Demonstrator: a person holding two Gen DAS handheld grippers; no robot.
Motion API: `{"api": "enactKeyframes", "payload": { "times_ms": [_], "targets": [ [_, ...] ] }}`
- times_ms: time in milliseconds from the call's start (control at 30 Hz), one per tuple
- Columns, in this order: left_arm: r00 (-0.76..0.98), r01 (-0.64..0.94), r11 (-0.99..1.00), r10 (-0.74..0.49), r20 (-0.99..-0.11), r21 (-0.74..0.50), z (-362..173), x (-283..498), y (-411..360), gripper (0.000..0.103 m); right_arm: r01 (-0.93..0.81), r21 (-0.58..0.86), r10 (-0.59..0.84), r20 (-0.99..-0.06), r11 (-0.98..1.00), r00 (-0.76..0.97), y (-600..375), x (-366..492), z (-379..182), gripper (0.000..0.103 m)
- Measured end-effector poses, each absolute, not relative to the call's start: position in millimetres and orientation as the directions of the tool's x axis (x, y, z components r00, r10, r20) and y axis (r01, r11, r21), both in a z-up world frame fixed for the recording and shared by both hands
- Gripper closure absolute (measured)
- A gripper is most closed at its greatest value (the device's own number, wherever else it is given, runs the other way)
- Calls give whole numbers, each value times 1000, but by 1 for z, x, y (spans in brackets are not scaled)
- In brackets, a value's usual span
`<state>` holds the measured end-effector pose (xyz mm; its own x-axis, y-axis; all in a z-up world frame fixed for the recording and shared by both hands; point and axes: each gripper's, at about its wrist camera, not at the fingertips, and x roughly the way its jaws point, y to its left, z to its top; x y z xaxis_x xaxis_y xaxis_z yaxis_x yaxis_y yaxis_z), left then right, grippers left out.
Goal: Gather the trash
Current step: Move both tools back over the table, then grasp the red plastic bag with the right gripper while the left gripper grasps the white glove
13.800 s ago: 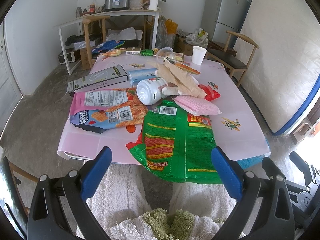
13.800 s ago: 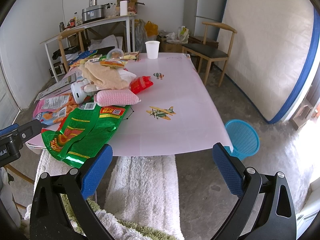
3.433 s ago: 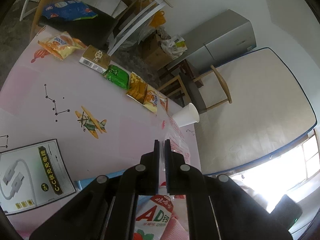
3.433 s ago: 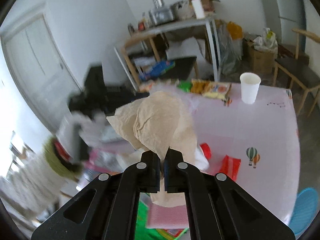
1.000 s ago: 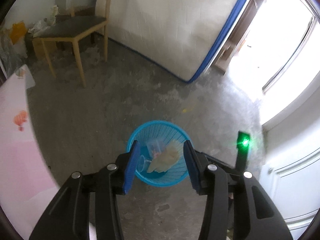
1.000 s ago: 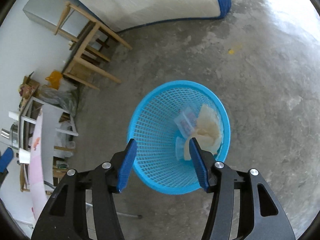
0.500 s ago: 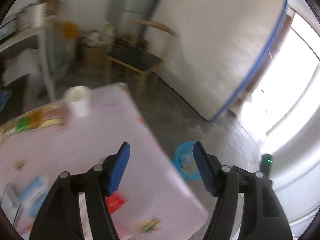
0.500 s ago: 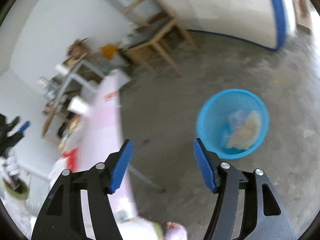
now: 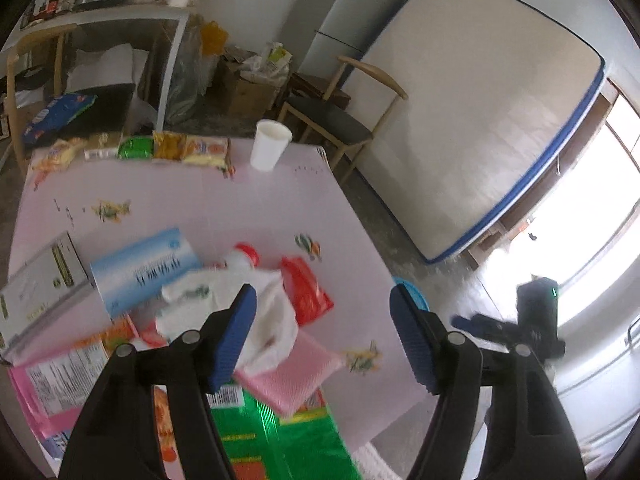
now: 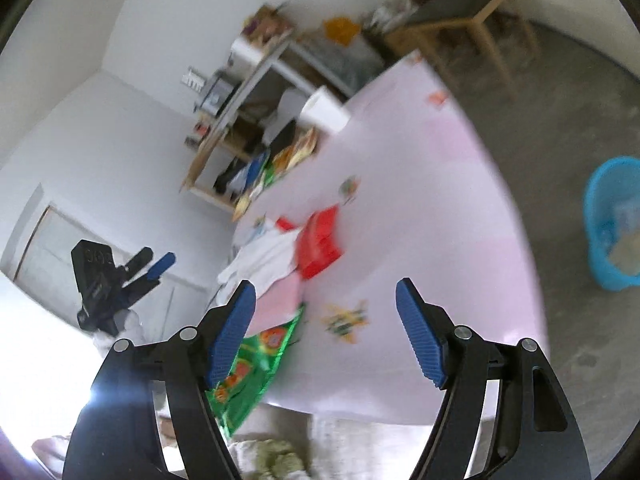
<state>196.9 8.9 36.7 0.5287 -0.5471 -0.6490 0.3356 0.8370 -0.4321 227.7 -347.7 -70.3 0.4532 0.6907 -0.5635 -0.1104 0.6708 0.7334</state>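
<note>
Pink plastic covers the big table (image 9: 208, 204), and most of the trash sits on the side by the left gripper (image 9: 322, 334). Its two blue fingers are wide apart and hold nothing. Under them lie a crumpled white plastic bag (image 9: 272, 312), a red shiny wrapper (image 9: 306, 290), a pink flat sponge cloth (image 9: 288, 376) and a green shiny snack bag (image 9: 280, 436) that hangs over the near edge. A light blue box (image 9: 144, 270) lies beside the white bag. A white paper cup (image 9: 269, 150) stands near the far edge, next to a row of small snack packets (image 9: 188, 148).

The right gripper (image 10: 324, 334) also has its fingers spread wide with nothing in them. Below it the table's right half (image 10: 420, 216) is bare pink. The round blue basket (image 10: 600, 208) stands on the grey floor, well apart from the table's edge, with pale crumpled paper (image 10: 624, 252) inside.
</note>
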Motion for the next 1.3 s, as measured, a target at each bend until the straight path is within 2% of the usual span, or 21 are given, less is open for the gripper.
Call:
{"api": "enactKeyframes", "payload": {
  "times_ms": [100, 233, 533, 633, 700, 900, 1000, 1100, 1300],
  "targets": [
    [521, 378, 842, -537, -663, -385, 17, 190, -3, 36, -109, 695, 670, -623, 711, 404, -311, 246, -79, 34],
    [513, 419, 878, -439, -737, -231, -14, 191, -25, 36, -115, 622, 617, -700, 774, 360, -278, 278, -85, 34],
    [496, 445, 890, -338, -800, -99, -53, 211, -41, 36, -211, 396, 444, -845, 894, 298, -213, 329, -103, 34],
    [489, 451, 891, -299, -819, -55, -62, 214, -45, 44, -257, 322, 390, -875, 911, 288, -195, 337, -108, 35],
    [477, 438, 897, -292, -829, -63, -66, 218, -44, 55, -293, 276, 359, -888, 916, 286, -184, 339, -109, 36],
    [437, 386, 913, -309, -845, -135, -75, 232, -30, 79, -311, 217, 306, -912, 925, 274, -183, 341, -120, 58],
    [442, 383, 914, -310, -842, -135, -73, 232, -29, 90, -295, 229, 313, -907, 928, 281, -191, 339, -121, 63],
    [456, 385, 913, -317, -832, -136, -71, 231, -28, 94, -276, 240, 318, -903, 931, 289, -204, 333, -121, 67],
    [510, 377, 912, -351, -785, -163, -55, 225, -23, 96, -235, 266, 332, -889, 935, 315, -215, 332, -109, 69]
  ]
}}
